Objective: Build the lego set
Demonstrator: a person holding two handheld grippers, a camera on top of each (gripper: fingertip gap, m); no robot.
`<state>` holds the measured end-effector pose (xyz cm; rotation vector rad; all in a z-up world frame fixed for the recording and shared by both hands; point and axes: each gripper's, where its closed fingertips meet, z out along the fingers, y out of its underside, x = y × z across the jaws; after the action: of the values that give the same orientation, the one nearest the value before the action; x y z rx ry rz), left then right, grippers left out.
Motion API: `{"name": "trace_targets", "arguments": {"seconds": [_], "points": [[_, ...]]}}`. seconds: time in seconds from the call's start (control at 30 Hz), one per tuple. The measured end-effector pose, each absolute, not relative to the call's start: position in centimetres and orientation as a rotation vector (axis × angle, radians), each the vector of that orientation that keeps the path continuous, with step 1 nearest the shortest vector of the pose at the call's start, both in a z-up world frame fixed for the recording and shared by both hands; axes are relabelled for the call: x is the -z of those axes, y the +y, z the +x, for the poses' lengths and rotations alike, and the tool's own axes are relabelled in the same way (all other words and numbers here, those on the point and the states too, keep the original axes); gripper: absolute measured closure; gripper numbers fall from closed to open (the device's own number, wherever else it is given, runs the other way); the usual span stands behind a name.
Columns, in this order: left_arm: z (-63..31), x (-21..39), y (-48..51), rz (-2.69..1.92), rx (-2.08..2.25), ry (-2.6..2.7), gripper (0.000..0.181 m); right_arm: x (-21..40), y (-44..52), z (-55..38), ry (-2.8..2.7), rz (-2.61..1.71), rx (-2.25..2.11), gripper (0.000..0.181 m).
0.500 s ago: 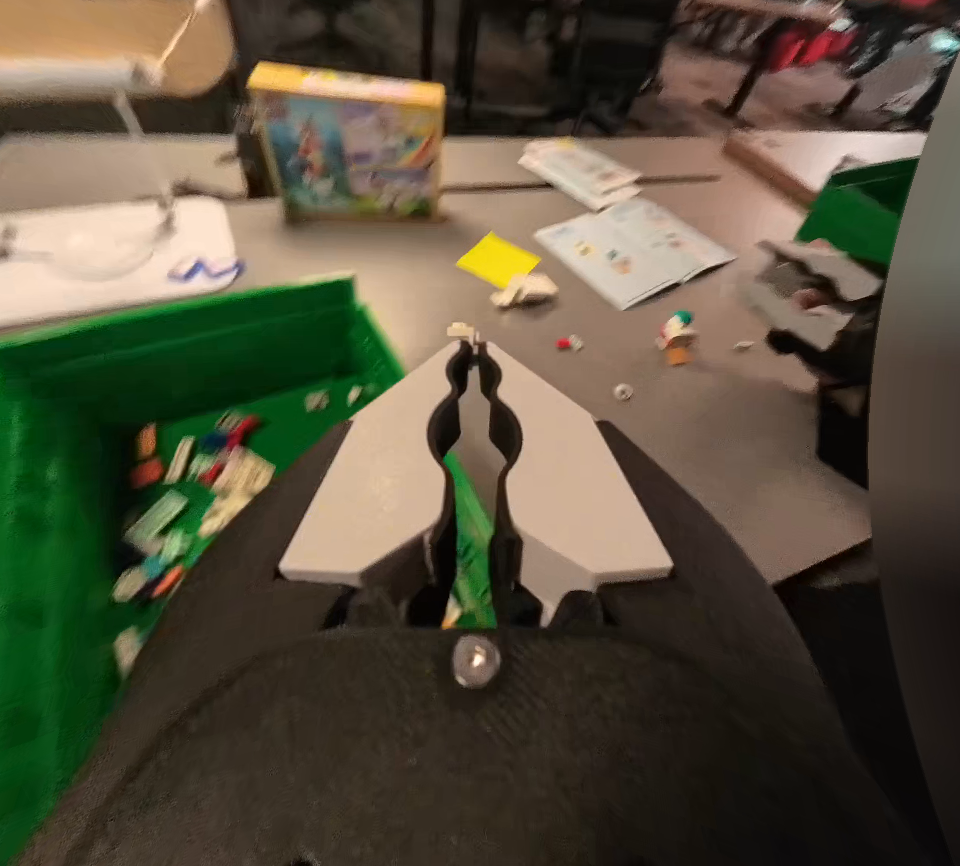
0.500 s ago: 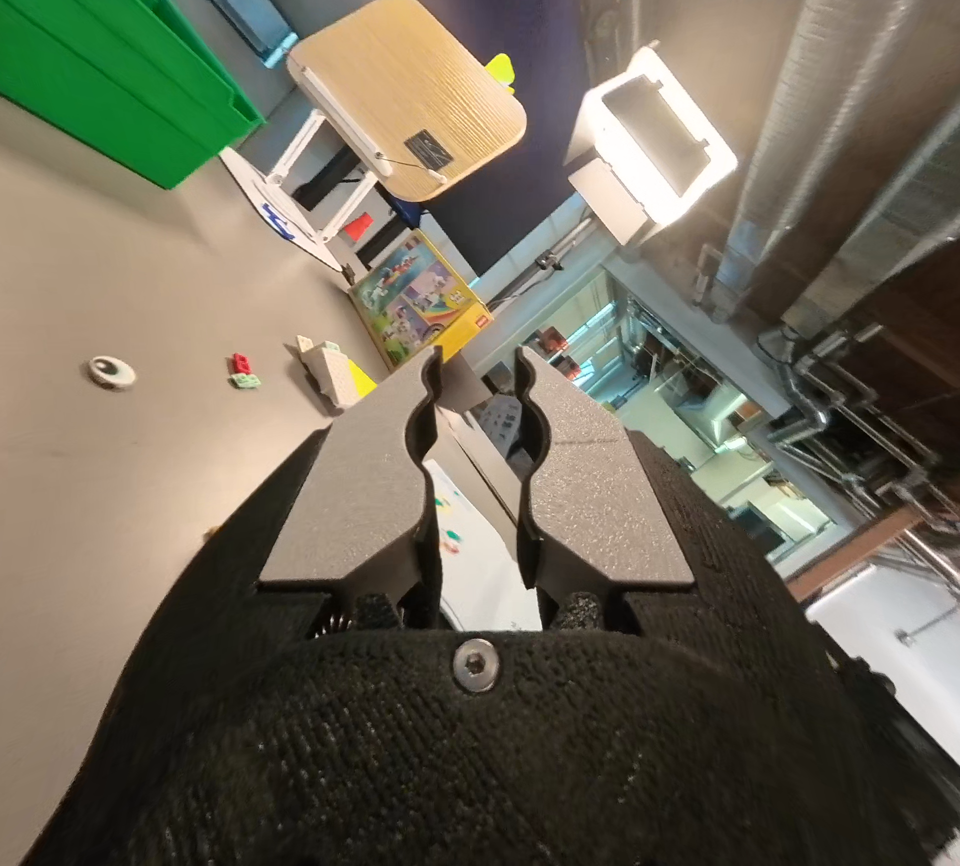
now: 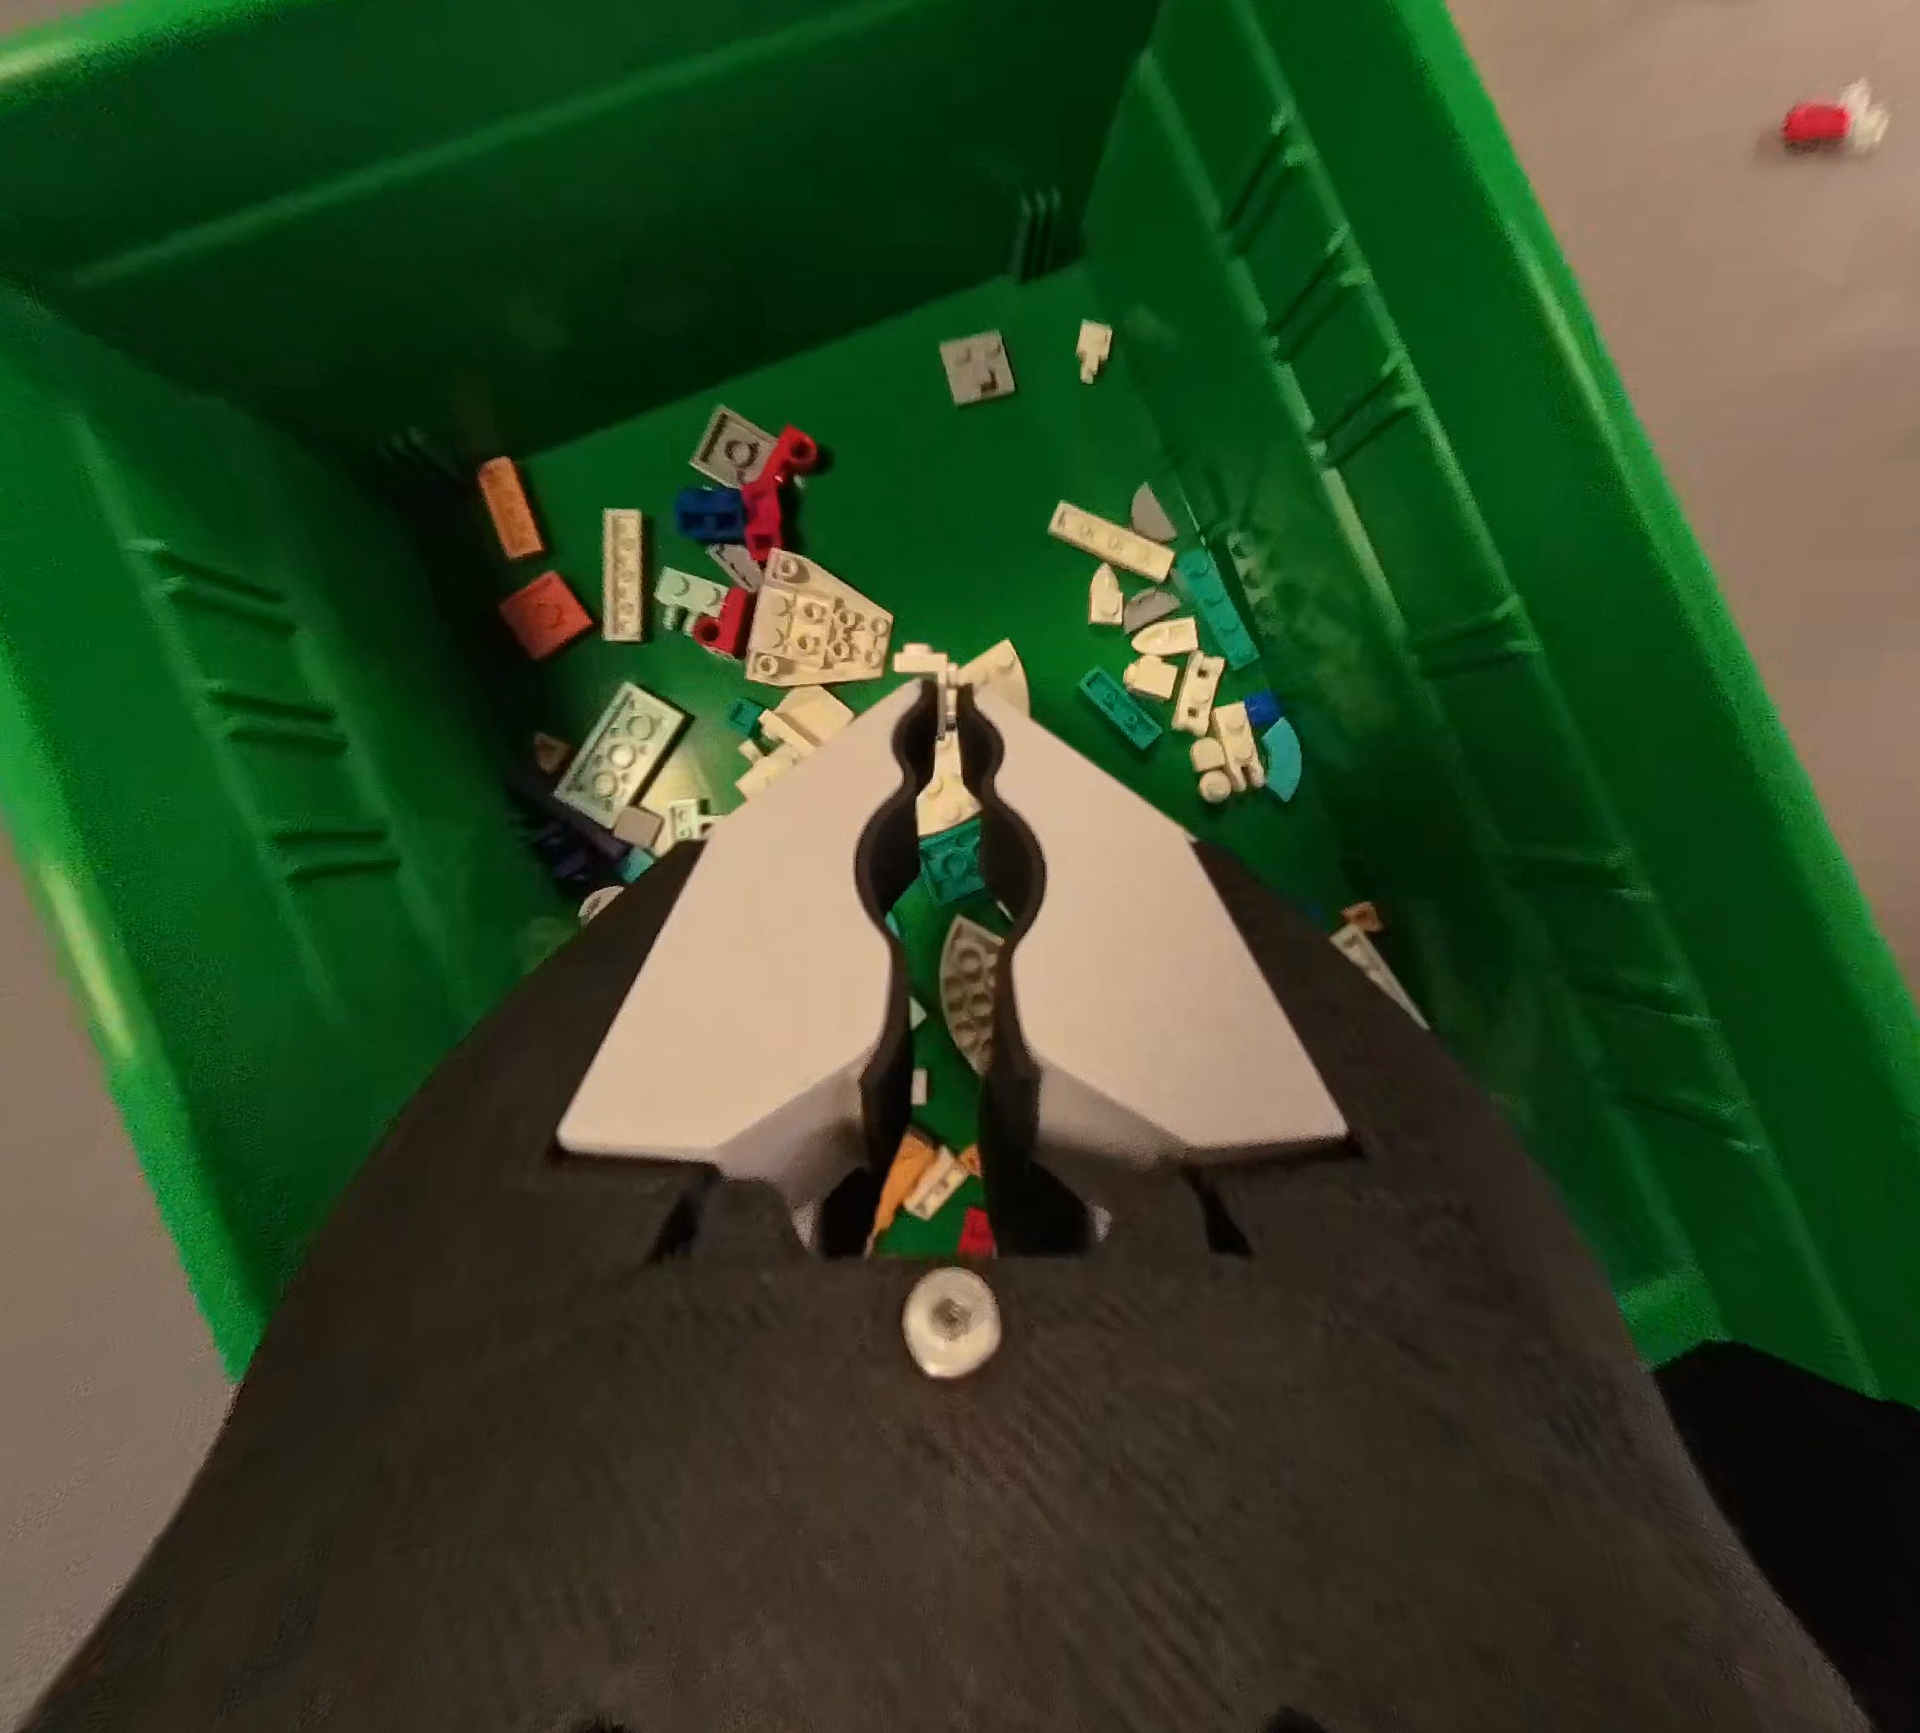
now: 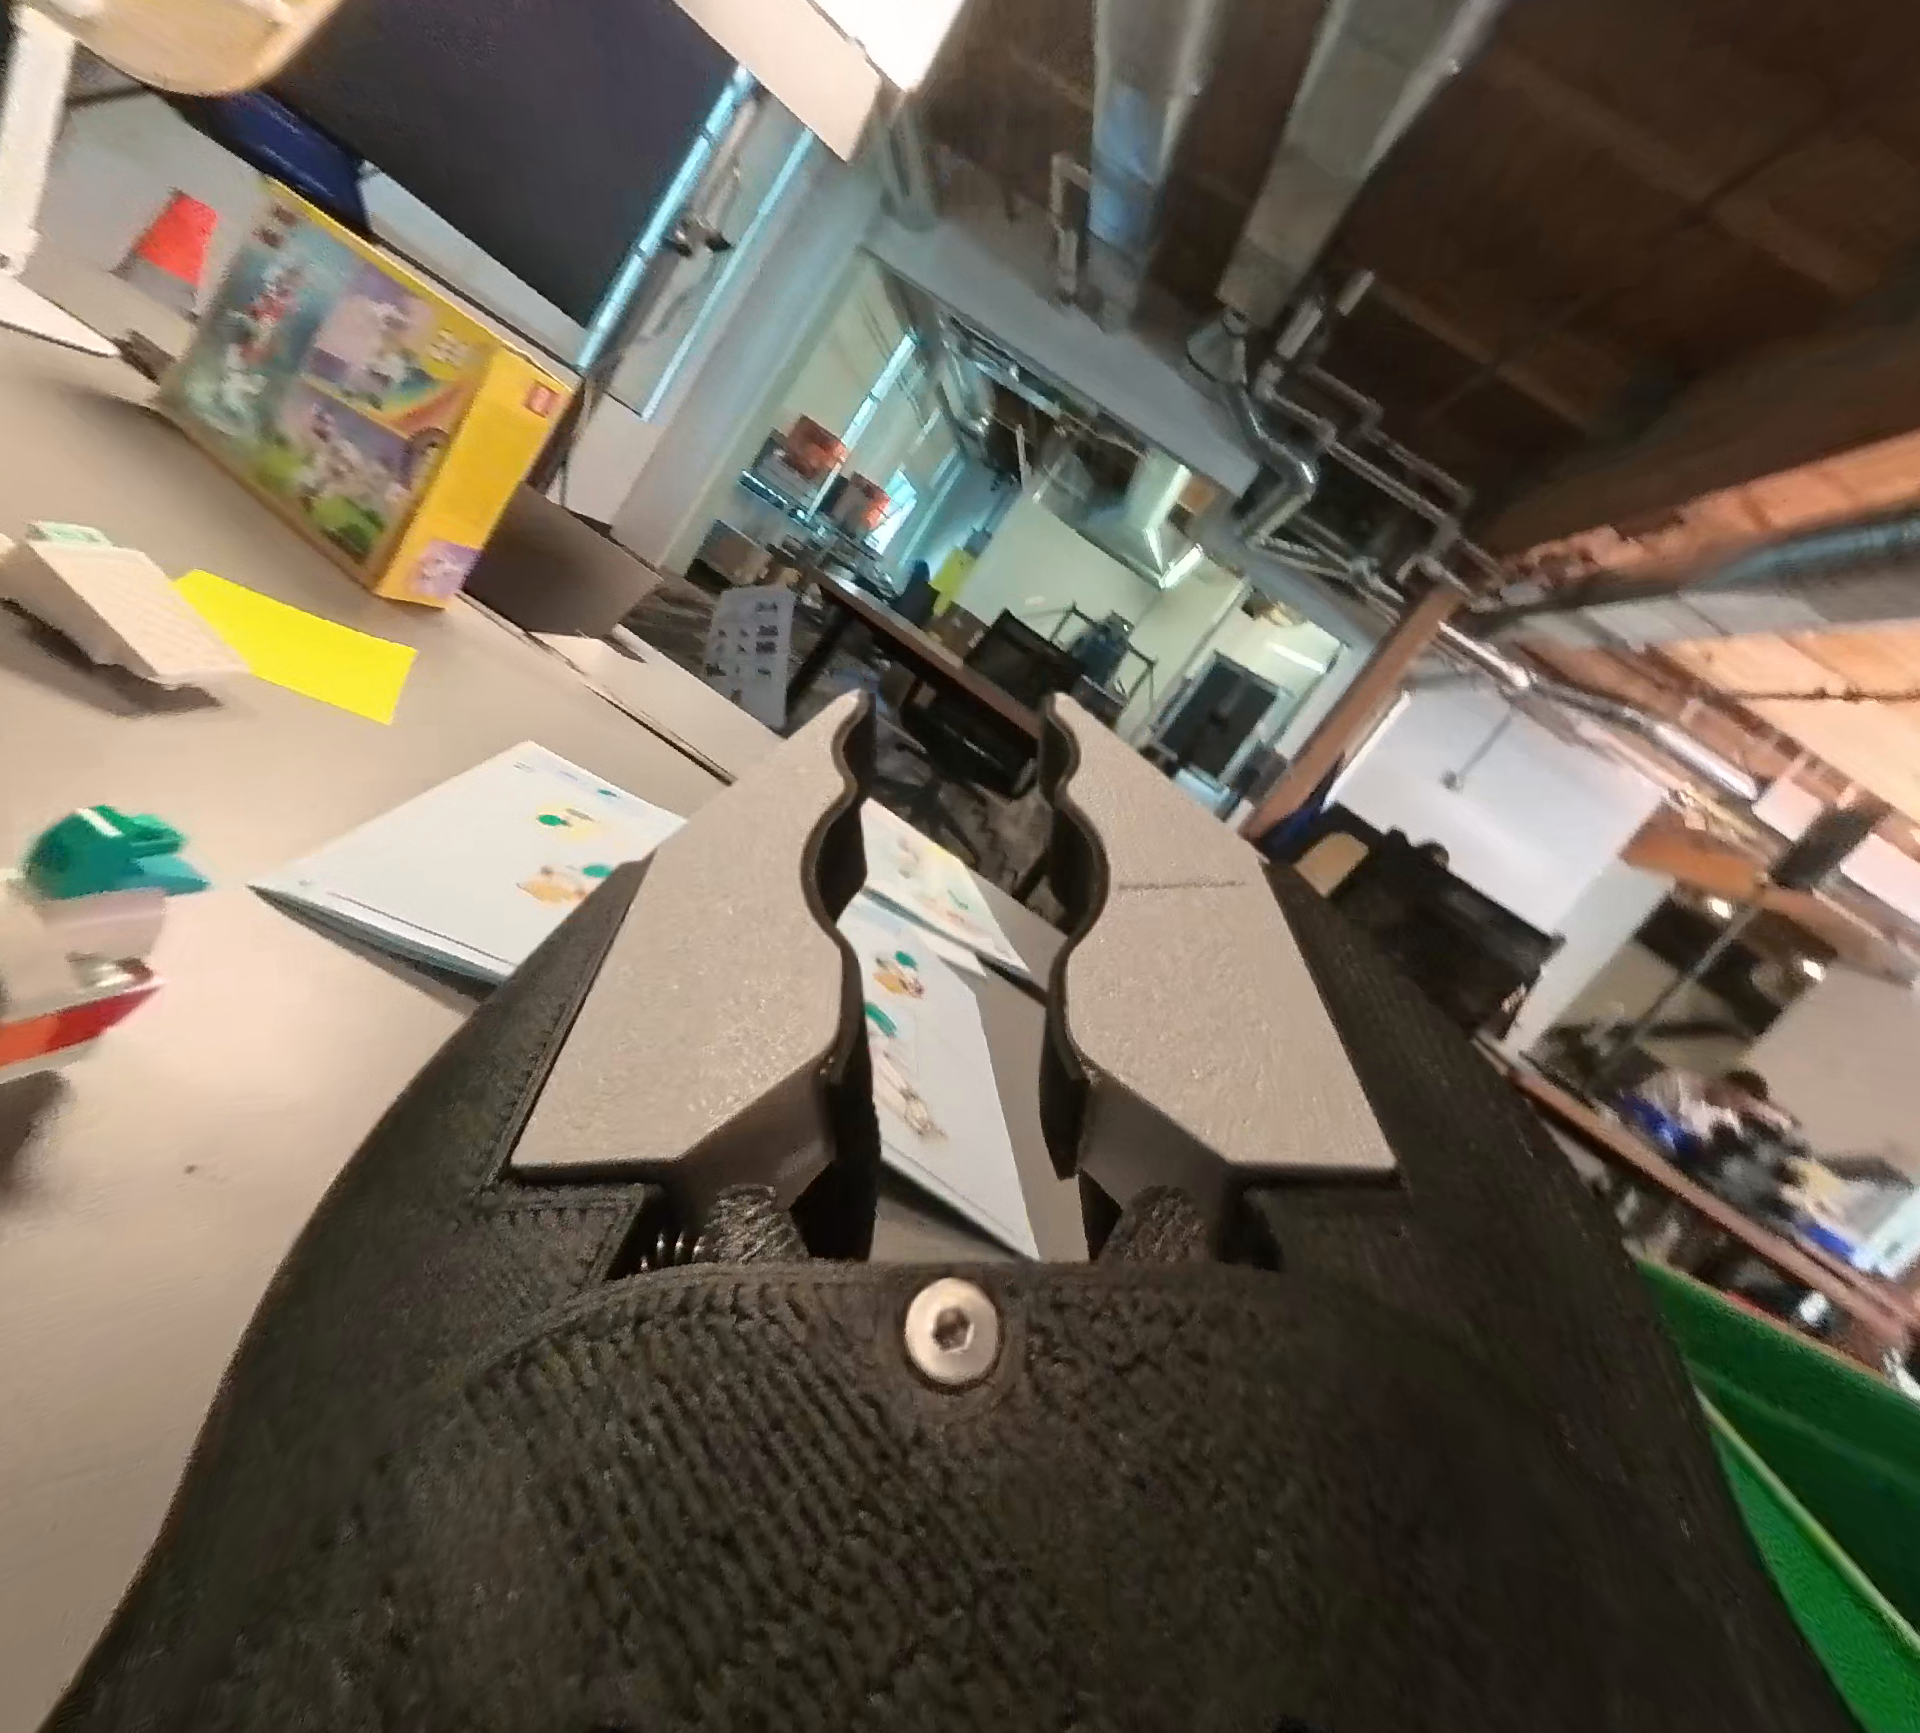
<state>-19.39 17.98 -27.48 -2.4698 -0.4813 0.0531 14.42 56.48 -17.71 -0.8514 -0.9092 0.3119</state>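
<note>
My left gripper [image 3: 943, 696] is shut on a small cream lego piece [image 3: 923, 663] and hangs over the green bin [image 3: 623, 156], pointing down into it. The bin floor holds several loose bricks [image 3: 821, 623] in cream, teal, red, blue and orange. My right gripper [image 4: 951, 733] is open and empty, held low over the grey table [image 4: 239, 1101] and tilted upward. A small build with a teal top and red base [image 4: 88, 935] stands at the left of the right wrist view. An open instruction booklet [image 4: 499, 873] lies just beyond the right fingers.
A cream lego assembly [image 4: 114, 613] and a yellow paper [image 4: 301, 644] lie on the table, with the set's box [image 4: 353, 405] behind. A red piece [image 3: 1818, 123] lies on the table right of the bin. A second green bin's edge [image 4: 1808, 1434] shows at lower right. My hands' fingertips stand some 50 centimeters from each other.
My left gripper has swung left and down from over the table to over the green bin, still holding the cream piece. My right gripper has turned toward the booklet and its jaws stand wider.
</note>
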Motion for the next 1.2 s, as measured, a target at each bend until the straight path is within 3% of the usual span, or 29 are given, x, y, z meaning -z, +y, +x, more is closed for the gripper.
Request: {"name": "trace_targets", "arguments": {"seconds": [0.1,0.23,0.4,0.63,1.0,1.2], "points": [[-19.3,28.8,17.9,-2.567,-0.041,-0.410,0.179,18.1,57.8,15.0,-0.872,-0.906,-0.296,0.153],[-19.0,29.7,17.4,-2.655,-0.028,-0.344,0.162,18.3,58.7,15.5,-0.840,-0.945,-0.270,0.153],[-17.6,30.2,17.1,-2.652,0.009,-0.305,0.154,18.6,59.2,15.7,-0.835,-0.965,-0.236,0.154],[-17.6,26.0,16.3,-2.445,0.002,-0.342,0.154,19.0,59.9,15.9,-0.813,-1.012,-0.241,0.155],[-21.1,18.3,9.9,-2.002,-0.486,-0.543,0.148,19.4,59.6,15.2,-0.845,-1.010,-0.251,0.155],[-21.7,21.5,3.8,-2.053,-0.462,-0.884,0.103,19.5,59.3,14.8,-0.862,-0.998,-0.260,0.155]]}}
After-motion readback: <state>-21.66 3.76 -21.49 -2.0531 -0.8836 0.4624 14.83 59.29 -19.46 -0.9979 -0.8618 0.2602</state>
